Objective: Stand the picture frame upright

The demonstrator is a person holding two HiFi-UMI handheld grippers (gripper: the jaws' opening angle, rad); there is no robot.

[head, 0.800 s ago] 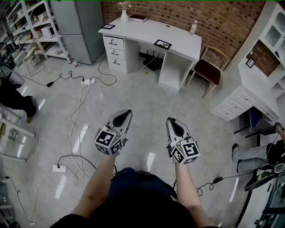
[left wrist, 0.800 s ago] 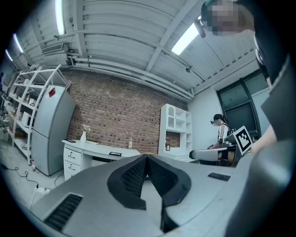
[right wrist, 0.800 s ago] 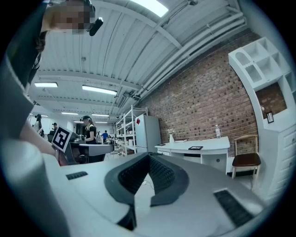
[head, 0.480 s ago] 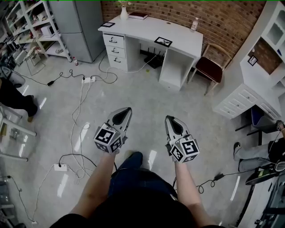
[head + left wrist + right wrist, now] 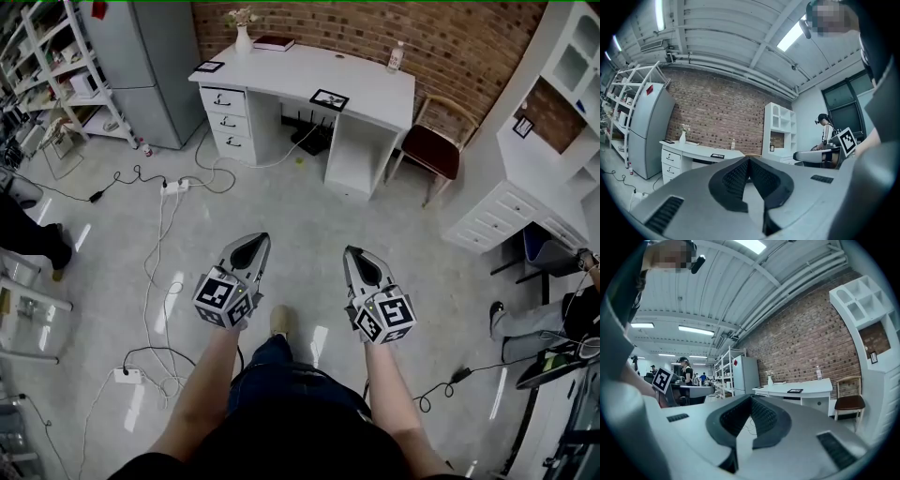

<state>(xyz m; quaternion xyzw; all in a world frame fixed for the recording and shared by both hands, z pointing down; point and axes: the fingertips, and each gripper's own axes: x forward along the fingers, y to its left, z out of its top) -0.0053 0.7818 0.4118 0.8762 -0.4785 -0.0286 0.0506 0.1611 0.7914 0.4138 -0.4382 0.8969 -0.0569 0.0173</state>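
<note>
Approach | left gripper (image 5: 260,239) and right gripper (image 5: 351,251) both closed, empty, over floor | picture frame (image 5: 329,97) apparently lying flat on desk (image 5: 281,67), well apart | plan: step close, open one claw, pinch an edge, tip up slowly.

Open floor (image 5: 309,211) leads to the desk (image 5: 366,84); cables (image 5: 159,225) trail left, a chair (image 5: 433,150) stands right.
</note>
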